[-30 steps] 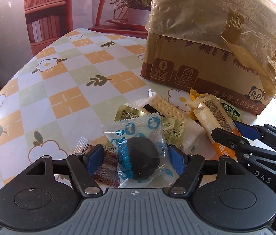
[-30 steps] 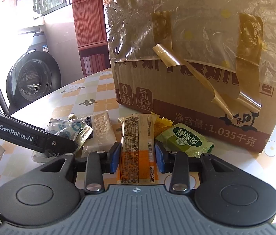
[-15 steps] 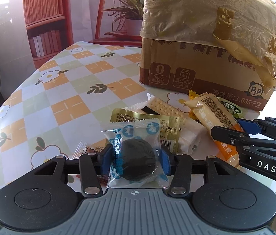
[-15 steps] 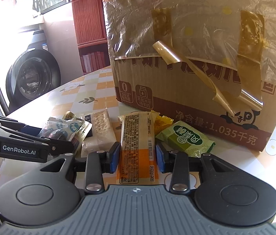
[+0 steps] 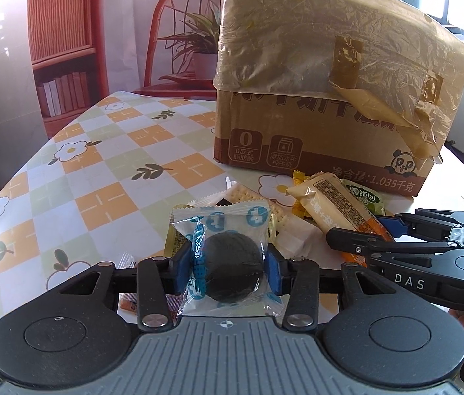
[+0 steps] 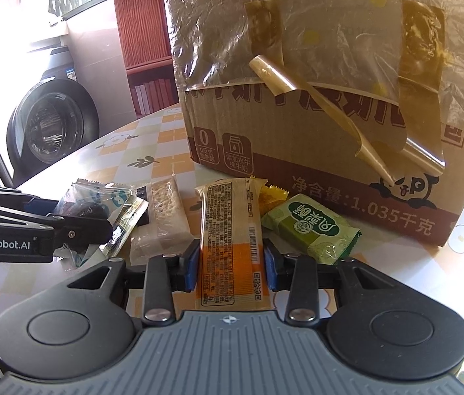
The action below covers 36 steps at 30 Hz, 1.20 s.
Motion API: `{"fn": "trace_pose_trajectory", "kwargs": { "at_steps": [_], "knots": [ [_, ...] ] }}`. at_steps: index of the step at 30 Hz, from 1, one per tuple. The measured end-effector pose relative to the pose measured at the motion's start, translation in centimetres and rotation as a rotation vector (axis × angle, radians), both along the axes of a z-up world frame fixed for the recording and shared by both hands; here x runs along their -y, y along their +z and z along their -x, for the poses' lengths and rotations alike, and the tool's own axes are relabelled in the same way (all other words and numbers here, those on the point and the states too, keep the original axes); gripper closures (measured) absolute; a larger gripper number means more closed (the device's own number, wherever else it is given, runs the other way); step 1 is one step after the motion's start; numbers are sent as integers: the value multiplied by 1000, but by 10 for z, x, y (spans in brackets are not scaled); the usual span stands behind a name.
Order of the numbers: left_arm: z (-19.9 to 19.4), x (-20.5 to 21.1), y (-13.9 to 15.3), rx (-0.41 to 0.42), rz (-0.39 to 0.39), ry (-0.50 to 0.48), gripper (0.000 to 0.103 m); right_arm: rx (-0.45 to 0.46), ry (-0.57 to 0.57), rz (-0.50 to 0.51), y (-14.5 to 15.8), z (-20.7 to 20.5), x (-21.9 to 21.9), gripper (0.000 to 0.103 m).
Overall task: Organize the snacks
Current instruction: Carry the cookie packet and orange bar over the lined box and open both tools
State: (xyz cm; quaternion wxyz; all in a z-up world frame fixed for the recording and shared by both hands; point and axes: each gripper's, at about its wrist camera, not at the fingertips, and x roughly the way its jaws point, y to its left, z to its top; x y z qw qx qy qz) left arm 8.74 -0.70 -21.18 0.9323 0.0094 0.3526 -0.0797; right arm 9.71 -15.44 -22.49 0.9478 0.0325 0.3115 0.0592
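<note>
A clear packet with blue print and a round dark cookie (image 5: 232, 263) sits lifted between the blue pads of my left gripper (image 5: 228, 271). The jaws are closing, and both pads press on the packet's sides. My right gripper (image 6: 230, 265) is shut on a long beige and orange snack bar (image 6: 228, 217), whose far end points toward the box. In the left wrist view the right gripper (image 5: 357, 230) reaches in from the right over the same bar (image 5: 334, 204). The right wrist view shows the left gripper (image 6: 83, 217) at the left edge with the cookie packet.
A large taped cardboard box (image 6: 330, 131) stands behind the snack pile on the checked tablecloth (image 5: 83, 171). Near the bar lie a green packet (image 6: 311, 230), a small yellow packet (image 6: 273, 197), a cracker pack (image 6: 166, 210) and a gold sachet (image 6: 126, 220). A washing machine (image 6: 50, 121) stands left.
The left gripper's jaws came in from wide apart onto the cookie packet and raised it off the pile, tilting upward. The right gripper kept still on the bar.
</note>
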Motion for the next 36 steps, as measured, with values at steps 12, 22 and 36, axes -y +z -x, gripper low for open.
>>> {"fn": "trace_pose_trajectory", "kwargs": {
  "at_steps": [12,22,36],
  "knots": [
    [9,0,25,113,30,-24,56,127,7,50,20,24,-6,64],
    [2,-6,92,299,90,-58,56,290,43,101,82,32,-11,64],
    [-59,8,184,412,175,-102,56,404,-33,143,185,-30,15,64]
  ]
}}
